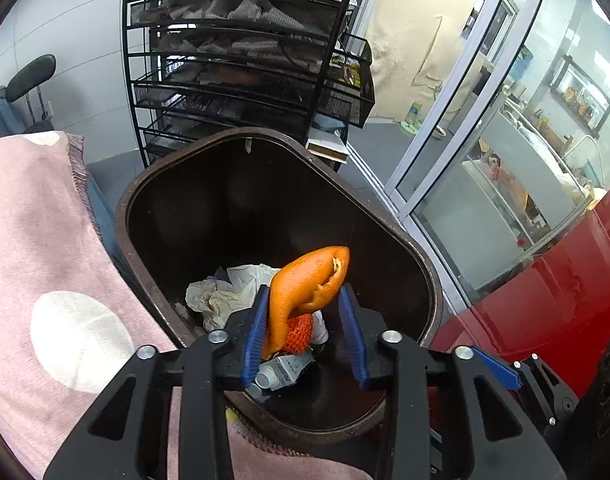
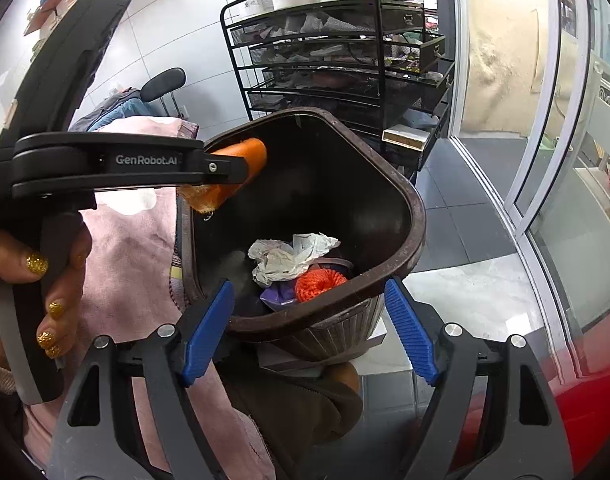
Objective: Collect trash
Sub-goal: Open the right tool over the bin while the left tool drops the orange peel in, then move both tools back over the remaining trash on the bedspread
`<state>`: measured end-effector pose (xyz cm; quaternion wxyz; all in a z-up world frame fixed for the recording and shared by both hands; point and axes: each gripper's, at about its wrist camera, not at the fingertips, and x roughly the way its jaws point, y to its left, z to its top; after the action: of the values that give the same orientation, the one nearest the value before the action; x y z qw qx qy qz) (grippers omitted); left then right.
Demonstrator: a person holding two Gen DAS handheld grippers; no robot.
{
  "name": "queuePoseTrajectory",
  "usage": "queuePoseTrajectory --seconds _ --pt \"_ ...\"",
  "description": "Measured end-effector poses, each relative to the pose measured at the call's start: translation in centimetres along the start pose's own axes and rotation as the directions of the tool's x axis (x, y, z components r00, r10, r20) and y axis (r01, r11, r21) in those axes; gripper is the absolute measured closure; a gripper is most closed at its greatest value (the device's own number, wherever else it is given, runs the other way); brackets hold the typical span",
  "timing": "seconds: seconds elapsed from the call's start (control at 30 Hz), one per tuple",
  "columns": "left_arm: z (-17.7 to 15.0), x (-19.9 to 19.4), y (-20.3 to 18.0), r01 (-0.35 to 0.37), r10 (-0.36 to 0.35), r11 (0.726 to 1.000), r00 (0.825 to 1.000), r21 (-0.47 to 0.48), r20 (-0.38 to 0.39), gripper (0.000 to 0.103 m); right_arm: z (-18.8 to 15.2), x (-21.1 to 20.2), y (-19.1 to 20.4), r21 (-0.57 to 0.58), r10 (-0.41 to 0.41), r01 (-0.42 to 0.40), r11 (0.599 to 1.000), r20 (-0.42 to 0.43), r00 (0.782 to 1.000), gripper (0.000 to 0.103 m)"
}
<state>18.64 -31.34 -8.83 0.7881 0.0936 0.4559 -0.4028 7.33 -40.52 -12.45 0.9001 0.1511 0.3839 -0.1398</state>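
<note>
Orange peel (image 1: 309, 288) rests against one pad of the left gripper (image 1: 305, 332) — jaws parted — above the brown bin (image 1: 421, 264); right gripper (image 2: 309, 332) — wide, empty.

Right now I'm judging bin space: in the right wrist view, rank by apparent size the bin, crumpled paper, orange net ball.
1. bin
2. crumpled paper
3. orange net ball, partly hidden, so unsure.

The peel (image 2: 241, 168) is disappearing partly behind the left gripper (image 1: 305, 332) above the bin (image 2: 409, 216); paper (image 2: 289, 256) is covering trash beneath.
</note>
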Motion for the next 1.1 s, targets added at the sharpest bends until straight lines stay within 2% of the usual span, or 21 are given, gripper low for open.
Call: queuePoseTrajectory --seconds 0.07,0.13,0.3,0.43,0.8,0.93,1.1 --pt "0.0 -0.1 0.0 0.000 0.000 1.000 1.000 -0.002 0.011 0.042 0.0 0.0 0.0 -0.001 -0.004 0.004 1.000 -0.001 1.000 0.025" --pt "-0.2 -0.4 0.1 -0.001 0.001 1.000 1.000 -0.006 0.025 0.031 0.0 0.0 -0.1 0.000 -0.006 0.006 1.000 -0.001 1.000 0.023" --pt "-0.4 -1.9 0.3 -0.005 0.006 1.000 0.998 -0.012 0.061 0.023 -0.1 0.1 -0.1 0.003 -0.011 0.011 1.000 -0.005 1.000 0.022" --pt "-0.9 -4.3 0.6 -0.012 0.015 1.000 0.992 -0.019 0.126 0.013 0.0 0.1 0.0 0.000 -0.012 0.012 1.000 -0.004 1.000 0.022" --pt "-4.5 -11.0 3.0 -0.052 0.062 0.998 0.966 -0.045 0.251 0.007 1.0 -0.4 3.3 -0.068 0.028 -0.026 0.997 0.019 0.999 0.021" --pt "-6.3 -13.1 4.8 -0.106 0.122 0.992 0.951 -0.073 0.283 0.006 1.7 -0.7 5.4 -0.112 0.060 -0.056 0.992 0.030 0.998 0.021" --pt "-8.5 -15.4 8.0 -0.188 0.216 0.975 0.934 -0.121 0.285 0.006 2.8 -0.7 8.9 -0.175 0.131 -0.123 0.977 0.037 0.991 0.020"
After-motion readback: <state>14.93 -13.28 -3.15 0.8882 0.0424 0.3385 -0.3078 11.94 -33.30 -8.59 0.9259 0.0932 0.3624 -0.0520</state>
